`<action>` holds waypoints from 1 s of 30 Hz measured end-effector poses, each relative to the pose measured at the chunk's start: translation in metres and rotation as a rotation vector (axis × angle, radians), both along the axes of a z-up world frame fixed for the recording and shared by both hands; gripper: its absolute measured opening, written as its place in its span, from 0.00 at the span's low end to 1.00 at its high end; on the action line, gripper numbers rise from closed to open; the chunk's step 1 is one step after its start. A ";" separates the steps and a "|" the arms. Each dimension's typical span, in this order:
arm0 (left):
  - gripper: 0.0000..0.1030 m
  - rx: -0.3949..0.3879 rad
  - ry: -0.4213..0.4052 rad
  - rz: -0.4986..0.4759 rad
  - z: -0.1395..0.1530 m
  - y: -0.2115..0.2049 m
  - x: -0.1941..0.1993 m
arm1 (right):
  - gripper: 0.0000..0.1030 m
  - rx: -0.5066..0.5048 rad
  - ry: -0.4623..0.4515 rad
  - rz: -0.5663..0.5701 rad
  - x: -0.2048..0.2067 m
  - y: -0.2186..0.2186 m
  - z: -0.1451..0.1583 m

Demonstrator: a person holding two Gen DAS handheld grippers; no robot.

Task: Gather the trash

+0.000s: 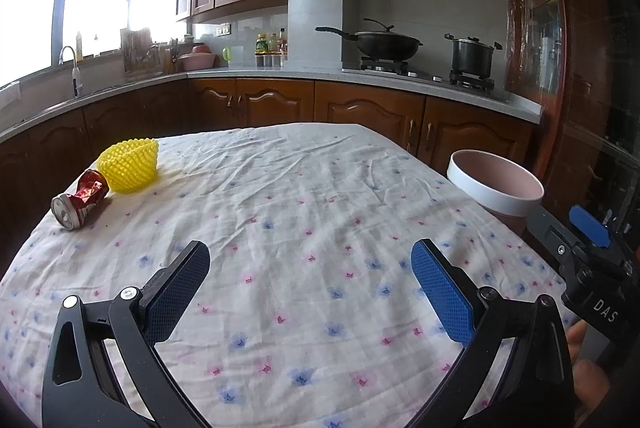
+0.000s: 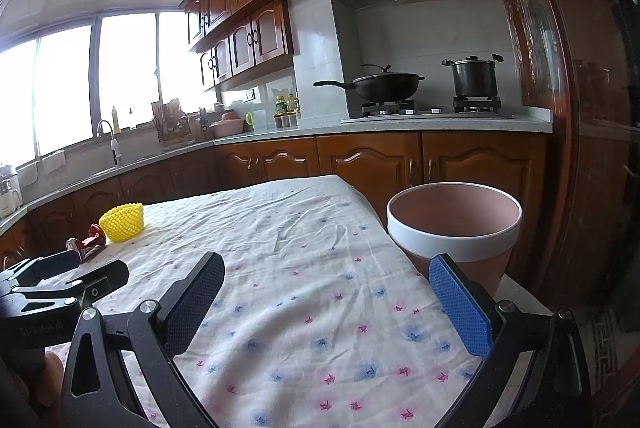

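A crushed red can [image 1: 80, 203] lies on its side at the table's far left, touching a yellow foam fruit net [image 1: 130, 165]. Both also show in the right wrist view, the can [image 2: 89, 243] partly hidden behind the left gripper's body, the net [image 2: 122, 221] beside it. A pink bin with a white rim [image 1: 494, 183] stands off the table's right edge, close in the right wrist view [image 2: 454, 224]. My left gripper [image 1: 310, 260] is open and empty over the table's near middle. My right gripper [image 2: 326, 278] is open and empty, near the bin.
The table wears a white floral cloth [image 1: 304, 196]. Wooden kitchen cabinets [image 1: 360, 112] run behind it, with a wok [image 1: 384, 43] and pot [image 1: 472, 57] on the stove. A dark wooden door frame [image 1: 560, 28] stands at right.
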State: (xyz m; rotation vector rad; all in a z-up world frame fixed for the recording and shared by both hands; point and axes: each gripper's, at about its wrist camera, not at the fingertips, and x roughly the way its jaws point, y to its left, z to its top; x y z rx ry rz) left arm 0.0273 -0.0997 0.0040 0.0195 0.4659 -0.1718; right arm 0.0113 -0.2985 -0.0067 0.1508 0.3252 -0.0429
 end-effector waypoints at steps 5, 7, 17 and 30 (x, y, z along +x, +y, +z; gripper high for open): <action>1.00 0.003 -0.001 0.001 0.000 0.000 0.000 | 1.00 0.000 0.004 -0.002 0.000 -0.001 -0.001; 1.00 0.004 0.000 0.000 -0.001 0.000 0.000 | 1.00 0.000 0.006 -0.002 0.001 -0.001 -0.001; 1.00 0.003 0.003 -0.004 -0.002 0.000 0.001 | 1.00 0.000 0.011 0.001 0.002 -0.001 -0.002; 1.00 0.003 0.014 -0.013 -0.003 0.000 0.003 | 1.00 0.006 0.023 0.003 0.003 -0.002 -0.003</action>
